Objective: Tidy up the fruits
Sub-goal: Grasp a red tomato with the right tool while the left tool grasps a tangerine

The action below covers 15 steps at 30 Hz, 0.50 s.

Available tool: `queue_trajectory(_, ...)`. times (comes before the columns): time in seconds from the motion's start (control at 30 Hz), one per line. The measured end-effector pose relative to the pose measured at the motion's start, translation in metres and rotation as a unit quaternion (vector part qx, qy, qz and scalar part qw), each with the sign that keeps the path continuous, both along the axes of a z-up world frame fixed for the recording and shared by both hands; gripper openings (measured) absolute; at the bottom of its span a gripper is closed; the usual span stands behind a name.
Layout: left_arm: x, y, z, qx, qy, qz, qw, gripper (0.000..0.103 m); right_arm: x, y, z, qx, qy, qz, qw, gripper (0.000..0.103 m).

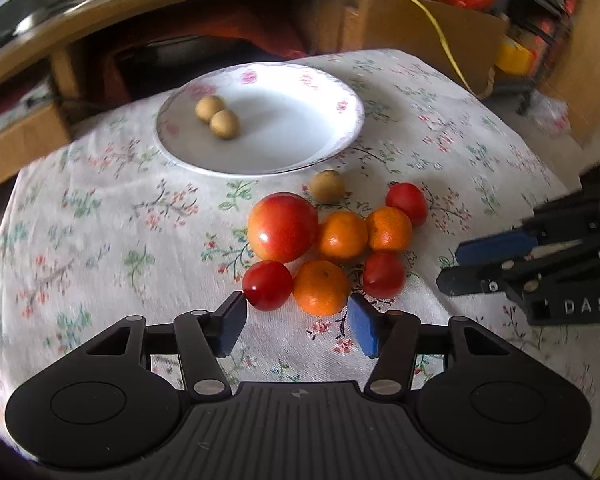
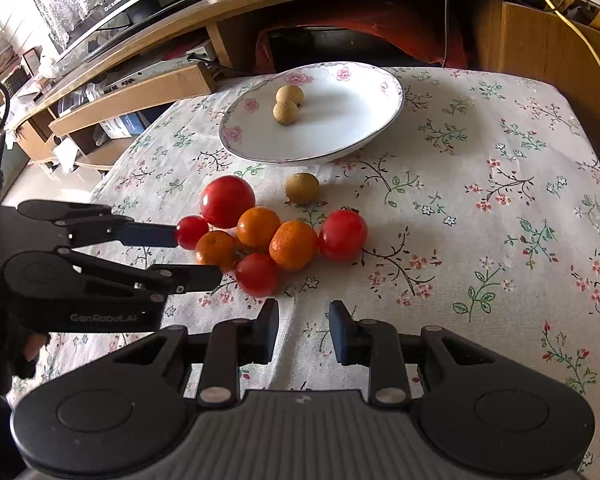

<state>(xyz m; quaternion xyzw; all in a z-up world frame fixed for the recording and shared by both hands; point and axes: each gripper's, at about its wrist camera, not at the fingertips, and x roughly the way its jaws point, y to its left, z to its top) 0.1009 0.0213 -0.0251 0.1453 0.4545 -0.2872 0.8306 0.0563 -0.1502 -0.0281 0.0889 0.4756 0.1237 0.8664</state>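
Through the left wrist camera I see my left gripper with its blue-padded jaws standing apart, empty, their tips at the near edge of a tight cluster of fruit on the floral tablecloth. The left pad sits just beside a small glossy red fruit and the right pad just beside a dimpled orange mandarin; I cannot tell whether either touches. Behind them lie a large red-and-yellow apple with a bright highlight, two more mandarins pressed side by side, and two further small red fruits, one at the right of the near row and one at the far right. A dull tan round fruit lies apart between the cluster and the white plate, whose rim carries pink flowers; two more tan fruits touch each other on the plate's left side. My right gripper comes in from the right edge, well clear of the fruit. Through the right wrist camera my right gripper hangs over bare cloth, nearer than the cluster, its jaws drawn in as close as they go and gripping nothing. From here the left gripper reaches in from the left, its tips either side of the small red fruit and a mandarin, and the plate sits beyond with its two tan fruits
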Motion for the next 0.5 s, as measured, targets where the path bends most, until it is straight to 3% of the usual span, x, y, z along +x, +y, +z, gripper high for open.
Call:
queue_trajectory(0.2,0.007,0.001,0.005,0.014,-0.007,-0.054,0.9984,0.066,0.001,0.000,-0.003,0.003,0.008,0.002,1.000,0.021)
queue_trajectory(0.43,0.015,0.017,0.014,-0.041,0.016,-0.030,0.9986,0.066,0.014,0.007,-0.008,0.014,0.002,0.015,1.000,0.021)
queue_trajectory(0.5,0.010,0.018,0.016,-0.041,0.012,-0.037,0.9984,0.067,0.016,0.015,-0.007,0.016,-0.007,0.035,0.999,0.021)
